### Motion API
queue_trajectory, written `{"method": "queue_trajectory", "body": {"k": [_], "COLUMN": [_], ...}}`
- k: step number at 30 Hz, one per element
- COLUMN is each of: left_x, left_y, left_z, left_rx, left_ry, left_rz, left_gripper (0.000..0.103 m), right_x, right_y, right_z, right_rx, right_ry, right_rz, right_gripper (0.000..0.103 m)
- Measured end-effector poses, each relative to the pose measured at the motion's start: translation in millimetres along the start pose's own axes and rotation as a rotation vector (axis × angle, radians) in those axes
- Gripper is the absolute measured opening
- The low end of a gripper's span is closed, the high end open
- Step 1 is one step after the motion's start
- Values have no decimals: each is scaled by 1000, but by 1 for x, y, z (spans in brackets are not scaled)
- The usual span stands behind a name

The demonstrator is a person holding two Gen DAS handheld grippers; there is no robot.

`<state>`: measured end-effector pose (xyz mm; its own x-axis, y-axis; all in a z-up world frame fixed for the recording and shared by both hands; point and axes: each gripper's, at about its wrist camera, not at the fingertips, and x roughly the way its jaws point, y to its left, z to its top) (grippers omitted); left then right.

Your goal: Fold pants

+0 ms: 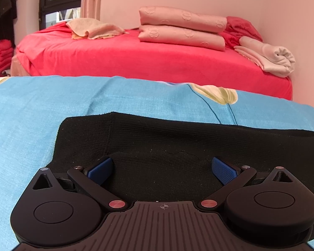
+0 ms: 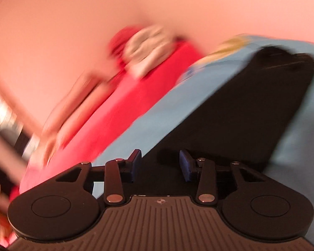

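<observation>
The black knit pants (image 1: 178, 142) lie flat on a blue flowered sheet (image 1: 31, 113). My left gripper (image 1: 162, 168) is open, its blue pads wide apart, low over the pants near their left end, holding nothing. In the blurred, tilted right wrist view the pants (image 2: 240, 113) stretch away to the upper right over the blue sheet (image 2: 161, 113). My right gripper (image 2: 160, 163) is open with a moderate gap between its pads, over the near end of the pants, with nothing clamped between them.
Beyond the blue sheet stands a bed with a red sheet (image 1: 136, 58). On it lie stacked pink folded blankets (image 1: 182, 28), a beige towel (image 1: 94, 29) and a rolled pale cloth (image 1: 270, 56). A pink wall is behind, a window at the far left.
</observation>
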<state>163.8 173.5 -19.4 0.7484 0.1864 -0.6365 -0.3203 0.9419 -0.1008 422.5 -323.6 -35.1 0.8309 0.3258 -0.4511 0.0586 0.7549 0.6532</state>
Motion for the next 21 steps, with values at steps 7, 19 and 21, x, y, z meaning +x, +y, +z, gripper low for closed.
{"method": "queue_trajectory", "body": {"k": [7,19,21], "left_x": [0,0,0], "left_y": [-1,-1,-1], "left_z": [0,0,0], "left_rx": [5,9,10], "left_ry": [1,0,0], "left_rz": [4,7,7], "left_gripper": [103,103,103], "right_x": [-30,-113,-116], "right_y": [-26,-59,-69], "right_z": [2,-18,-17], "right_rx": [103,342,381], "right_ry": [-149,-32,-13], "right_rz": [-103,-191,-148], "right_gripper": [66,77,77]}}
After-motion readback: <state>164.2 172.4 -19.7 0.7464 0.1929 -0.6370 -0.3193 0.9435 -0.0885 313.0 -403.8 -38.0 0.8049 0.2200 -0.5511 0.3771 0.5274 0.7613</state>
